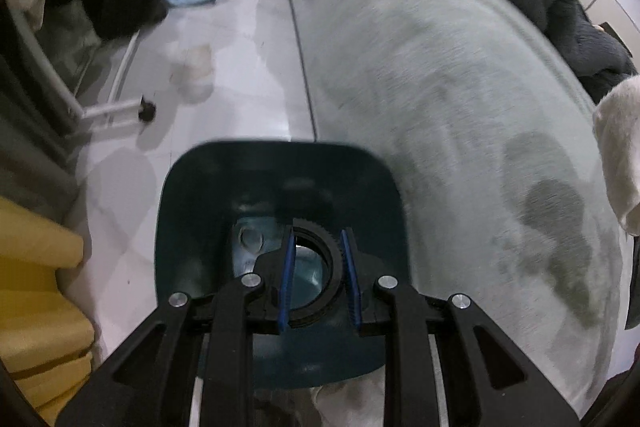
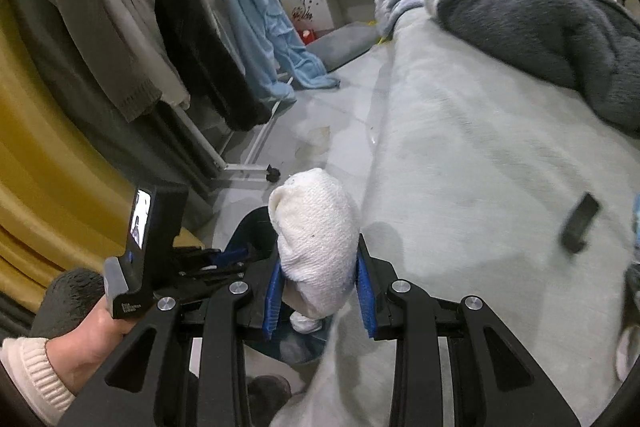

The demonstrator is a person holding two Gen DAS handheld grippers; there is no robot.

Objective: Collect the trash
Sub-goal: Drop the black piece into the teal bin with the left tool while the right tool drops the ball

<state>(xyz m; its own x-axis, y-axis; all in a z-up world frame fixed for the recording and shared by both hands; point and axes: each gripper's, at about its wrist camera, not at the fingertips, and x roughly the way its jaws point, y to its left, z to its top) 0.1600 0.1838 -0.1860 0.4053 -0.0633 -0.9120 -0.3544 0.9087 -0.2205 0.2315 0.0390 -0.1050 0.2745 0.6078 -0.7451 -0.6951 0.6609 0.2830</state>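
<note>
Status: one piece of trash in hand, not yet binned. My right gripper (image 2: 320, 291) is clenched on a white wad (image 2: 316, 243), cloth or tissue, I cannot tell which; both blue pads press its sides and it stands up between them. My left gripper (image 1: 318, 279) is clamped on the black ring (image 1: 320, 267) at the near rim of the dark teal bin (image 1: 192, 195), carrying it by that rim.

In the right view the wad sits above and just beside the bin (image 2: 248, 227), which shows below it, near the bed edge. The bin floor, as far as I see it through the ring, looks bare, so I judge this the first item or close to it.

Left to do: drop the wad in. Pale stained scraps on the floor (image 1: 192, 67) by the rack foot (image 1: 146, 109) look like further trash. A dark flat object on the bed (image 2: 580, 223) is blurred; unsure if trash.

Pose: both grippers point steeply down at the floor beside the bed (image 1: 440, 87). My left hand (image 2: 92, 331) shows, cream cuff at the wrist, gripping the handle.
</note>
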